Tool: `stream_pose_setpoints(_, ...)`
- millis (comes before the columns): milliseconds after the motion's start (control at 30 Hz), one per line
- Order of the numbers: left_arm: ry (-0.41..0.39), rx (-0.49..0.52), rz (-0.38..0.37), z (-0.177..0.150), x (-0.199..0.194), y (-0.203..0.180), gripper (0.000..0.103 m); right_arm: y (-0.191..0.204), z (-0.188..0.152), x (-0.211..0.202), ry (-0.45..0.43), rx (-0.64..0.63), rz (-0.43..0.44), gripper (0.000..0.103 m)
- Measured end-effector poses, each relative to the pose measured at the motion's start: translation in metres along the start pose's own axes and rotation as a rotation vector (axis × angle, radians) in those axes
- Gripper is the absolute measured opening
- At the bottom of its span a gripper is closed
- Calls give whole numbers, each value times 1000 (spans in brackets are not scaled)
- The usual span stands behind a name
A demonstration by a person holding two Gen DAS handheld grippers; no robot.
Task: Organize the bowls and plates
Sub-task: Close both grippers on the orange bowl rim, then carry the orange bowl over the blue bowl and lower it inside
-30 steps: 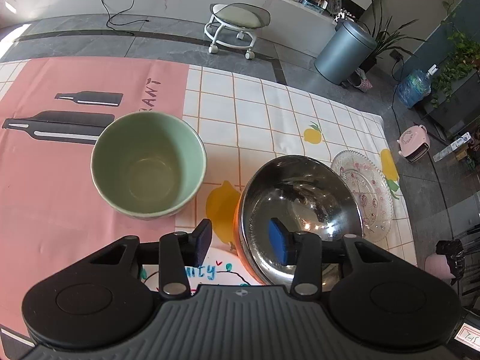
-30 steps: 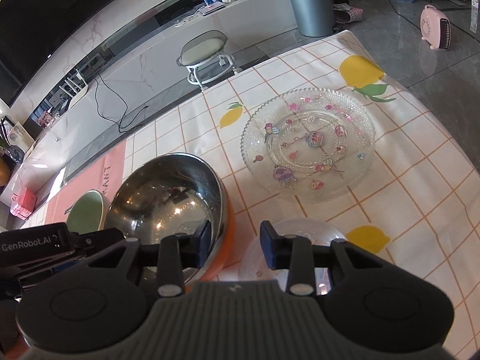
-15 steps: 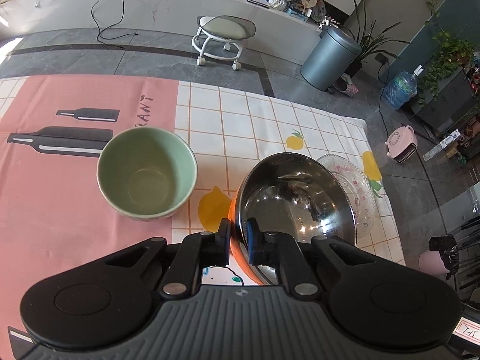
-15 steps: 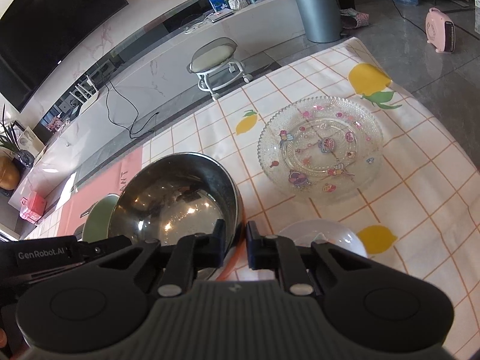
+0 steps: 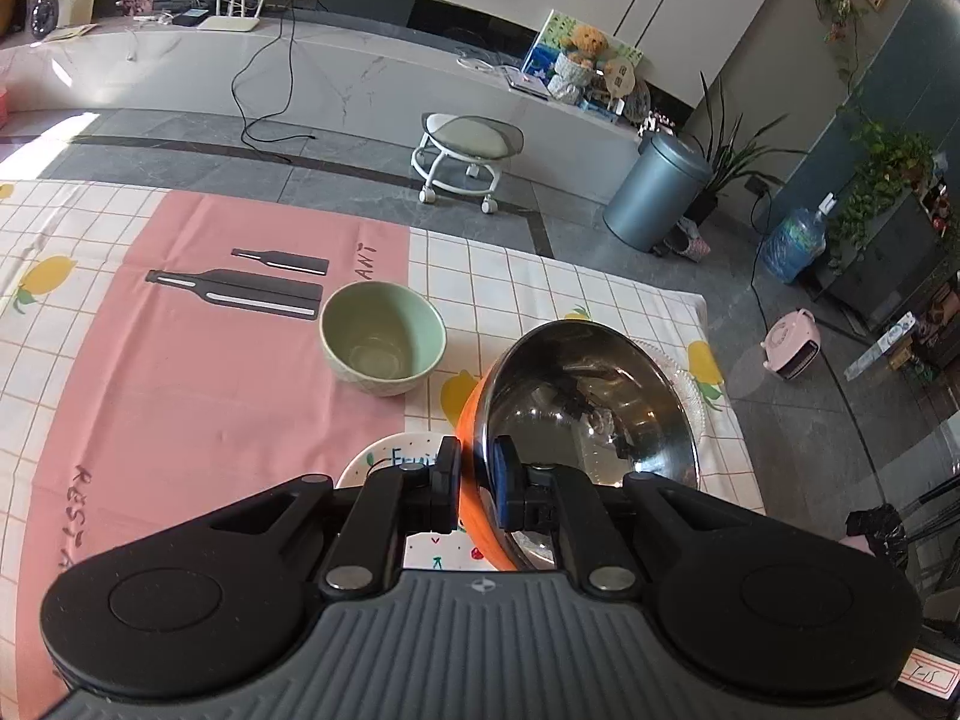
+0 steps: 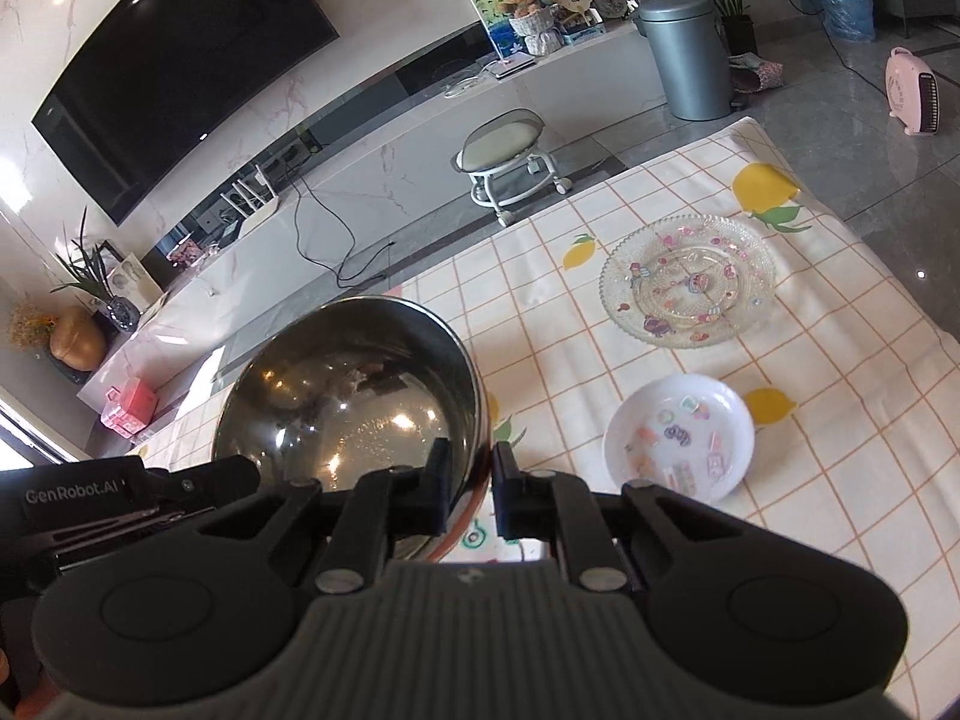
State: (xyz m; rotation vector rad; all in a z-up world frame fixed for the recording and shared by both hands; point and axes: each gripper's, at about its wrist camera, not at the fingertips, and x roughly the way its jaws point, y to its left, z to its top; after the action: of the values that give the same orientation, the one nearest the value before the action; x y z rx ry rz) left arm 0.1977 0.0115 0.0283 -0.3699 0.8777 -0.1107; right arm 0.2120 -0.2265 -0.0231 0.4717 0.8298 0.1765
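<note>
A steel bowl with an orange outside (image 5: pixel 591 402) is lifted above the table and tilted. My left gripper (image 5: pixel 477 474) is shut on its near-left rim. My right gripper (image 6: pixel 468 480) is shut on its right rim; the bowl (image 6: pixel 348 396) fills the left of the right wrist view. A green bowl (image 5: pixel 382 337) stands on the pink cloth. A white plate with "Fruit" lettering (image 5: pixel 393 465) lies under the lifted bowl. A clear patterned glass plate (image 6: pixel 687 279) and a small white dish (image 6: pixel 678 438) lie on the checked cloth to the right.
The table's far edge runs behind the green bowl, the right edge just past the glass plate (image 5: pixel 684 372). On the floor beyond stand a wheeled stool (image 5: pixel 468 147), a grey bin (image 5: pixel 657 192) and a pink heater (image 5: pixel 792 345).
Both grippers closed on the steel bowl's rim and raised it off the table. The white "Fruit" plate and the small white dish beneath it came into view.
</note>
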Motion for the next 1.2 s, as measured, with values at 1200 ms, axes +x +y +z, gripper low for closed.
stream_pose_setpoints(1200,35,-179,-61,-113,-66,91,15,33,-124,-67,69,-49,11,10)
